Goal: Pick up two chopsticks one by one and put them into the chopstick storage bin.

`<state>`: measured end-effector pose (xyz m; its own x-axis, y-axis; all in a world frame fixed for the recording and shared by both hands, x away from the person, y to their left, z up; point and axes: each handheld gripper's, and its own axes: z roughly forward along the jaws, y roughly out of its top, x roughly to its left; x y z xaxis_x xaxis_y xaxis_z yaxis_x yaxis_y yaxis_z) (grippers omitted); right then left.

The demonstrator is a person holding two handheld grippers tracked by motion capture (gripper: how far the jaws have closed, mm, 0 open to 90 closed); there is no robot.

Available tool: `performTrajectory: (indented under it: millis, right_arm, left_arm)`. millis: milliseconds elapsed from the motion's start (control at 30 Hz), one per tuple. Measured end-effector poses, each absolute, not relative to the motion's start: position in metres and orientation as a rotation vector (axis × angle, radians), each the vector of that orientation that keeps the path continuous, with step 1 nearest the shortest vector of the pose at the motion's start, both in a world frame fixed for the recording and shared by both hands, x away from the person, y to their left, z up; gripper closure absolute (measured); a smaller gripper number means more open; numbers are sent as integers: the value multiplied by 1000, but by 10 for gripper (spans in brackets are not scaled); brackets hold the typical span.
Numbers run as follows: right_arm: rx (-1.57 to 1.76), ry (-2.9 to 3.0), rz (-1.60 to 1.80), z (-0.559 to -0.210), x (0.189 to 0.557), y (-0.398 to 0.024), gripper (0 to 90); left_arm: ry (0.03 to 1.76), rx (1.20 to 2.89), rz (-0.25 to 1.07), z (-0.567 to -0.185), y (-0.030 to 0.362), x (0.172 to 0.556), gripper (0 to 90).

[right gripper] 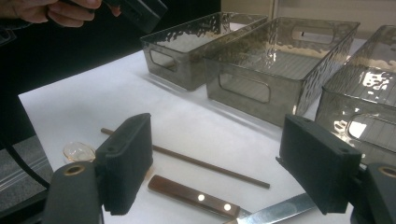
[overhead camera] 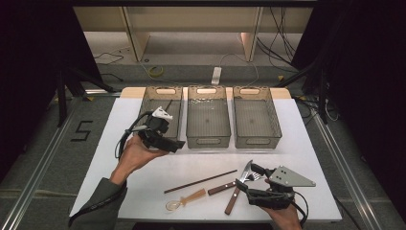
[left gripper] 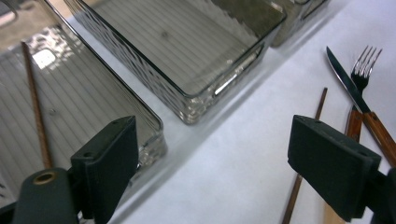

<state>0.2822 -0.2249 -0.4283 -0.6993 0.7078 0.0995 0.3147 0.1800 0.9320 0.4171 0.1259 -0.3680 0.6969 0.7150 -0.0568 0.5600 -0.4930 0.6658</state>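
Left gripper (overhead camera: 160, 132), held over near end of left bin (overhead camera: 163, 115); jaws spread wide, nothing between them. One chopstick (left gripper: 35, 102) already lying inside that bin, along its floor. Middle bin (overhead camera: 208, 120) and right bin (overhead camera: 255, 120) alongside, both bare. On white table (overhead camera: 105, 139), nearer front edge: clear spoon (overhead camera: 184, 200) with amber handle, second chopstick (overhead camera: 201, 181) lying slantwise, then wood-handled knife (overhead camera: 237, 189) crossed over wood-handled fork (overhead camera: 234, 184). Right gripper (overhead camera: 253, 178), low over knife and fork; jaws likewise parted and gripping nothing, pads (right gripper: 128, 158) straddling knife handle and blade base as seen in right gripper view. Judged step: sorting of cutlery into bins, next pick at right. For clean pick: descent square to table, jaws closed across one handle alone, knife first since uppermost, fork left undisturbed; firm grip well back on wood, away from blade.
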Motion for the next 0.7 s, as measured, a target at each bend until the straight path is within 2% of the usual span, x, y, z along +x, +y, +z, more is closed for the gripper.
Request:
performTrajectory:
  millis: [700]
  right_arm:
    - [964, 2112, 1519, -429, 282, -224, 262]
  left_arm:
    - [911, 2444, 222, -399, 92, 396, 189]
